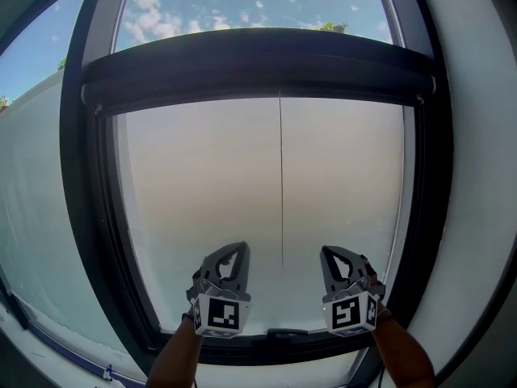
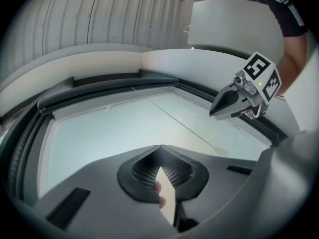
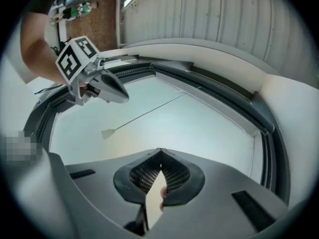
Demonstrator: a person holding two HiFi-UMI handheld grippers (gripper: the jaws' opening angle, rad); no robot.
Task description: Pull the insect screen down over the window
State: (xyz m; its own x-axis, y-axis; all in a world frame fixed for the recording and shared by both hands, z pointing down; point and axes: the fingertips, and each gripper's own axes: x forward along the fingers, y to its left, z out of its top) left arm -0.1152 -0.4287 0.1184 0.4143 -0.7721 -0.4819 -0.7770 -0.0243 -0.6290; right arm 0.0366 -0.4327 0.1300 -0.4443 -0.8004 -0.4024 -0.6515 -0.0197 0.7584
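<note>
Both grippers (image 1: 241, 250) (image 1: 325, 254) (closed) flank screen cord (image 1: 281, 176), apparently.

The left forearm (image 1: 173, 359) and right forearm (image 1: 405, 360) are running off the head view's bottom edge, covering bits of the window frame (image 1: 258, 348).

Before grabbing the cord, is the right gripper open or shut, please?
Shut: the right gripper shows jaw tips touching, nothing between them; pull cord hangs free.

Dark window frame (image 1: 77, 184) — crossbar (image 1: 258, 67) across it, thin cord (image 1: 281, 184) below.
</note>
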